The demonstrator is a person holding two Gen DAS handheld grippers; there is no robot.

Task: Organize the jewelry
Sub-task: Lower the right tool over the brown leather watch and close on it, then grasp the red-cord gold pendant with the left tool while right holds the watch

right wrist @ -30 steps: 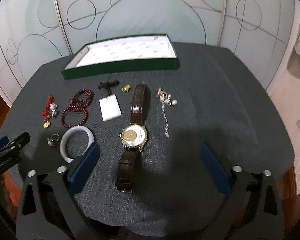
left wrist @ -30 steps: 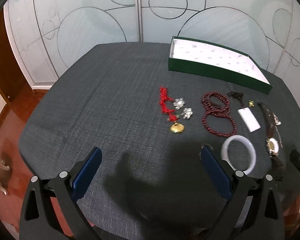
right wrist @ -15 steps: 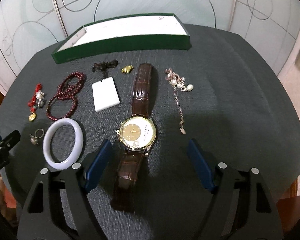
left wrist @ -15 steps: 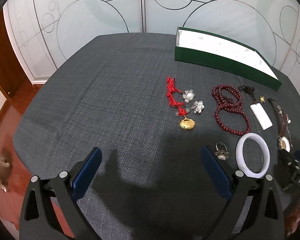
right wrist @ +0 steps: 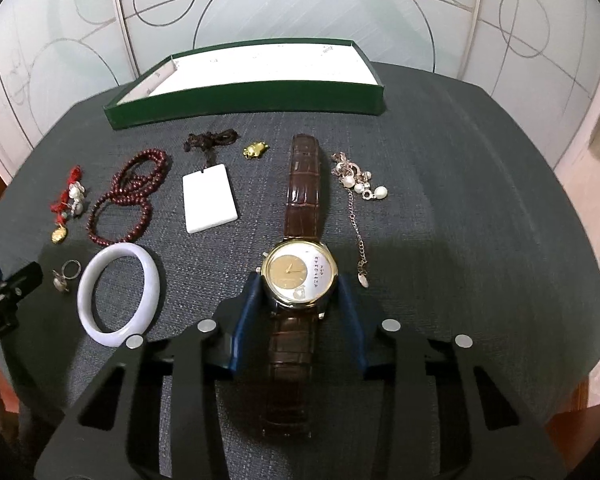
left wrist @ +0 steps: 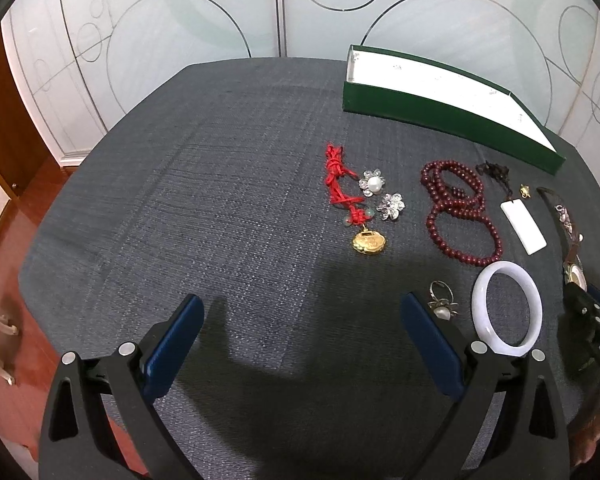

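Observation:
A brown-strapped watch [right wrist: 298, 268] lies on the dark cloth table. My right gripper [right wrist: 300, 288] has closed in on the watch case, a blue pad touching each side. My left gripper [left wrist: 300, 320] is wide open and empty over bare cloth left of a pearl ring [left wrist: 441, 304]. Near the watch lie a white bangle [right wrist: 118, 294], a white pendant [right wrist: 209, 198], red beads [right wrist: 128, 196], a pearl chain [right wrist: 358, 196] and a red-cord gold charm [left wrist: 354, 204]. A green box [right wrist: 252, 80] with a white lining stands open at the back.
A small gold charm [right wrist: 255, 149] lies near the strap's far end. Two flower brooches [left wrist: 380, 194] sit by the red cord. The table edge [left wrist: 40, 280] drops to a wooden floor on the left. Frosted glass panels [left wrist: 220, 20] stand behind the table.
My right gripper has moved forward over the watch and narrowed its jaws until the pads meet the case. My left gripper has shifted slightly and stays open.

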